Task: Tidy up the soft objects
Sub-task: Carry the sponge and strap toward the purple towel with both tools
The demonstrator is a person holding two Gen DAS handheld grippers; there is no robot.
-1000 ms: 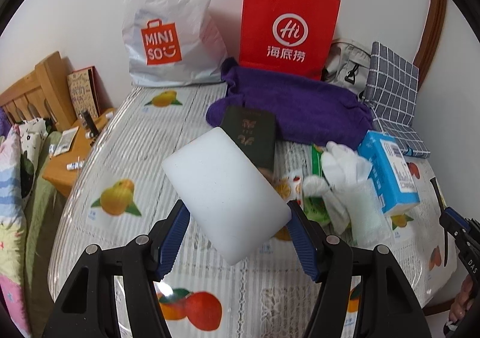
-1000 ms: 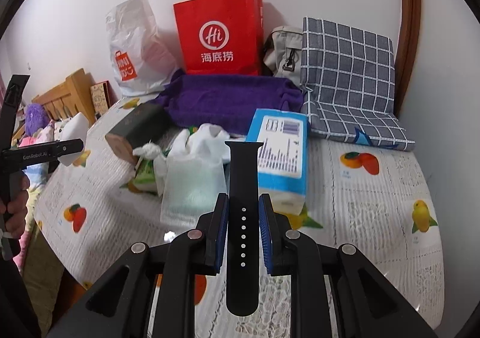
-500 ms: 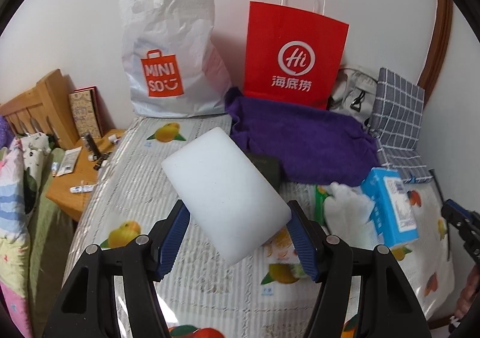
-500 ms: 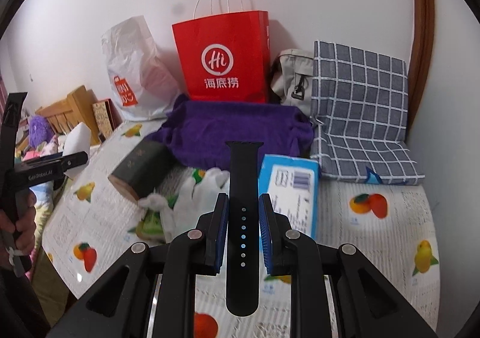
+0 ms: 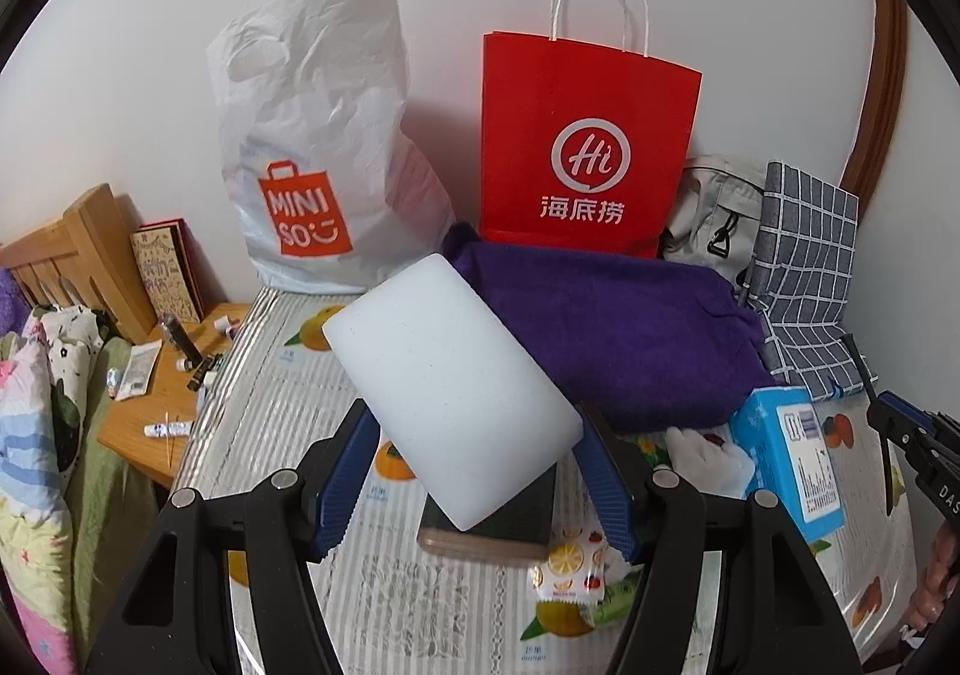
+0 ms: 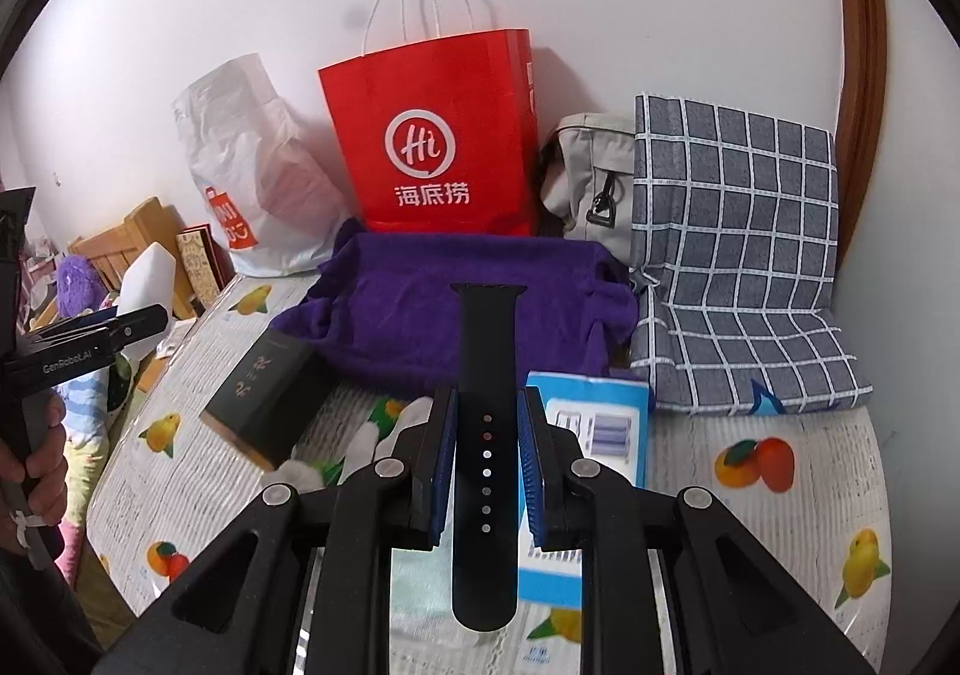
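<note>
Sponge (image 5: pixel 453 390) first: we've got a plain white block with rounded corners and a faintly speckled face, tilted so one corner points up and away from us. The left gripper (image 5: pixel 477 474) is clamped on it, blue ribbed pads pressing its two long sides, and it hangs clear of the table (image 5: pixel 270 435). Right under the sponge's lower end we see a dark box (image 5: pixel 516 513) lying flat on the fruit-print cloth.

Over on the other side, the right gripper (image 6: pixel 486 465) is pinching a black strap (image 6: pixel 486 375), a watch band by the look of it. It's matte and smooth, with a row of small holes down the middle, and it runs straight along the fingers, sticking out past the tips and back toward the camera.

Ahead of both grippers lies a rumpled purple towel (image 5: pixel 630 327), and behind that a red bag (image 5: pixel 585 153) stands against the wall. Left of it, a white bag (image 5: pixel 318 147), crinkly plastic. Right of the towel we see a grey checked cushion (image 6: pixel 738 255) with a beige pouch (image 6: pixel 591 177) tucked beside it. Just past the right gripper's right finger sits a blue box (image 6: pixel 600 435), and something white and soft (image 6: pixel 366 435) lies off its left finger, too hidden to name.
</note>
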